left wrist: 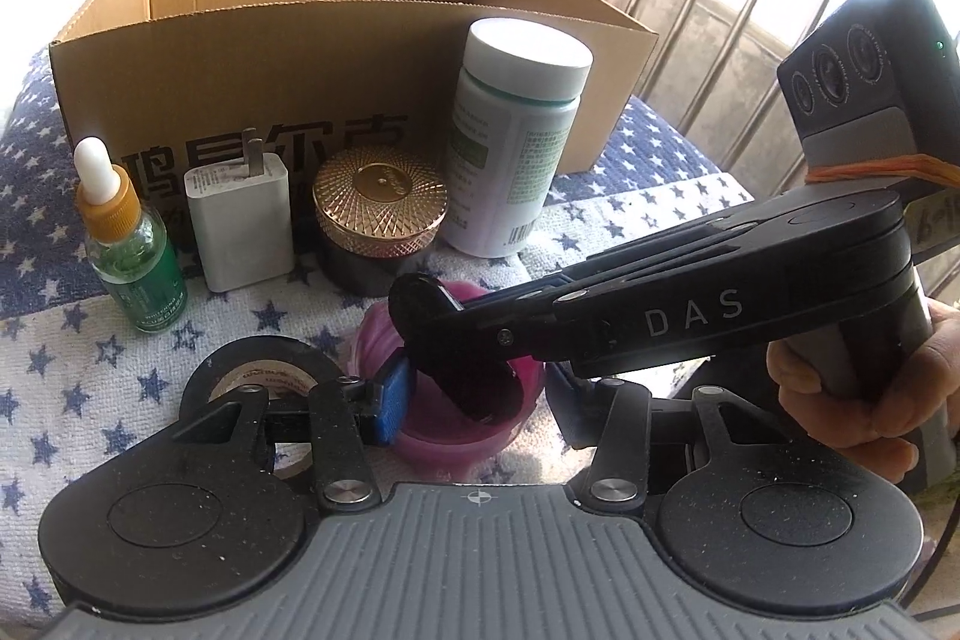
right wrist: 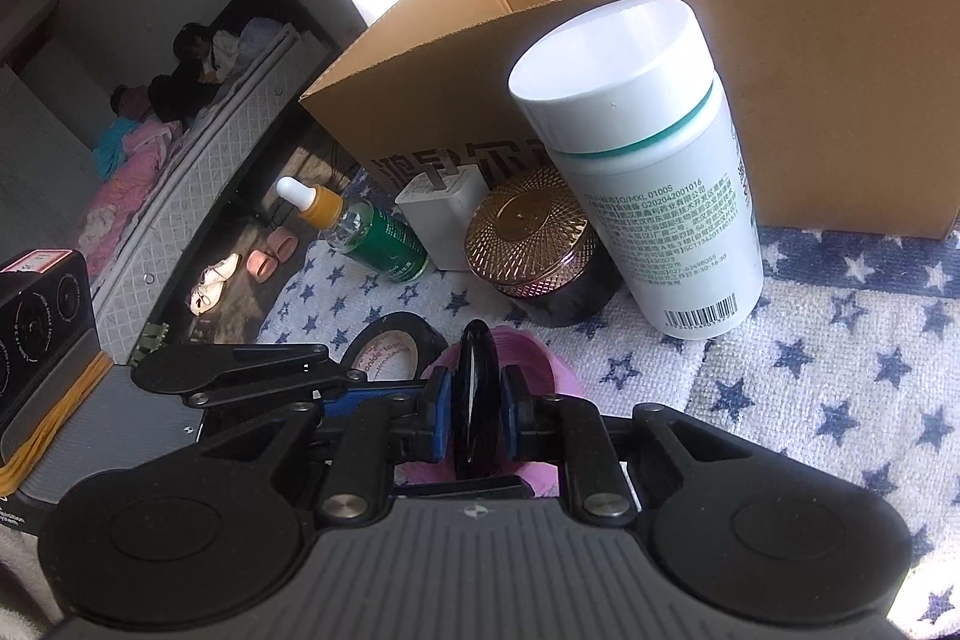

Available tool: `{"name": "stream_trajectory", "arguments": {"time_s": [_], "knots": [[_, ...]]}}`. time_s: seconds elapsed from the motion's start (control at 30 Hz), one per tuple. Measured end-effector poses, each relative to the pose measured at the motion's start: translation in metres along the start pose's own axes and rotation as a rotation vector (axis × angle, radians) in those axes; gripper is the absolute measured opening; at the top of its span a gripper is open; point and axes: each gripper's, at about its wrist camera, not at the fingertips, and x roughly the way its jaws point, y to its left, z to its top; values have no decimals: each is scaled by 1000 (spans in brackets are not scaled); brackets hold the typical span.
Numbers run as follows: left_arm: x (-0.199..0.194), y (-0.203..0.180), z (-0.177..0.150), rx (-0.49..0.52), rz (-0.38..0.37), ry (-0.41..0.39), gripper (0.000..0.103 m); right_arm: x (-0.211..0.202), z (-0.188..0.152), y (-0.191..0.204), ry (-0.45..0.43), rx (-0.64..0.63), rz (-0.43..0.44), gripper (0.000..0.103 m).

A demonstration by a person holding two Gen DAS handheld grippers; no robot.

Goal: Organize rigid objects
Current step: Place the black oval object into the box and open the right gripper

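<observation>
**Black disc held over the pink cup**

The right gripper (right wrist: 476,415) has its jaws closed on a black disc (right wrist: 476,400), held on edge just above a pink cup (right wrist: 555,361) on the star-patterned cloth (right wrist: 840,370). The left gripper (left wrist: 468,403) reaches around the same cup (left wrist: 456,445), one blue pad (left wrist: 390,403) beside its rim; whether its jaws grip cannot be told. Behind stand a dropper bottle (left wrist: 133,244), white charger (left wrist: 243,226), gold-lidded jar (left wrist: 379,214) and white bottle (left wrist: 516,136), before an open cardboard box (left wrist: 336,58). A tape roll (left wrist: 264,379) lies left of the cup.
</observation>
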Motion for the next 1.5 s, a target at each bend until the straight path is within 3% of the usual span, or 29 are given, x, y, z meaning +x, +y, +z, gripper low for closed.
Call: {"name": "stream_trajectory", "arguments": {"time_s": [0.23,0.37,0.5,0.73,0.9,1.2,1.33,1.5], "knots": [[-36,-4,9,24,26,-98,44,-24,17,27,-63,-47,5,18],[-57,-8,30,57,69,-185,45,-38,52,49,-113,-110,22,18],[-62,-7,72,70,115,-242,45,-39,102,59,-115,-126,58,18],[-28,59,136,-39,108,-148,45,14,190,37,8,-29,22,18],[2,86,148,-95,177,-90,48,66,228,11,83,44,-63,18],[-7,97,154,-116,209,-114,53,101,256,1,71,32,-192,21],[-28,95,149,-109,211,-151,54,75,249,7,41,50,-154,21],[-61,83,132,-81,190,-217,58,12,218,21,-27,53,-63,22]]}}
